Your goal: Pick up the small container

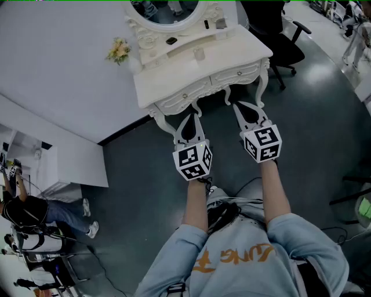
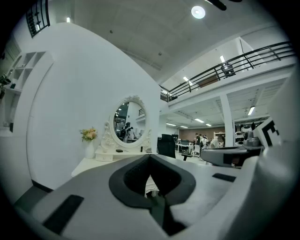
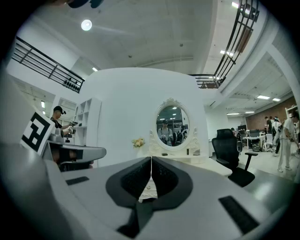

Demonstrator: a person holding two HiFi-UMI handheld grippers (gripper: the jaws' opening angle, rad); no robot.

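Operator's light-blue sleeves (image 1: 174, 255) are reaching forward, one tool in each hand, both held side by side over the dark floor (image 1: 139, 191).

Left tool (image 1: 189, 118): its jaws are pressing together along their whole length in the left gripper view (image 2: 150, 157), and nothing is sitting between them. Right tool (image 1: 237, 106): its jaws are likewise meeting tip to tip (image 3: 151, 159), gripping nothing. The marker cubes are riding behind the jaws, next to the hands.

Both tools are pointing at the white table (image 1: 174, 87), an ornate dressing table with two drawers. Its front edge is lying just beyond the tool tips, and neither tool is touching it.

The small container (image 1: 199, 54), pale and translucent-looking, is standing on the tabletop ahead of both tools. It is sitting roughly between their lines of aim, well beyond the tips and apart from either. What it is holding cannot be made out.

Beyond it, a raised shelf at the mirror's foot is carrying a few small dark items, too small to identify. The oval mirror (image 1: 168, 13) is rising behind that shelf.

Far ahead and left of the left tool, a small bunch of flowers (image 1: 119, 51) is standing at the table's corner. Right of the right tool, past the table end, a black office chair (image 1: 284, 40) is standing on the floor.
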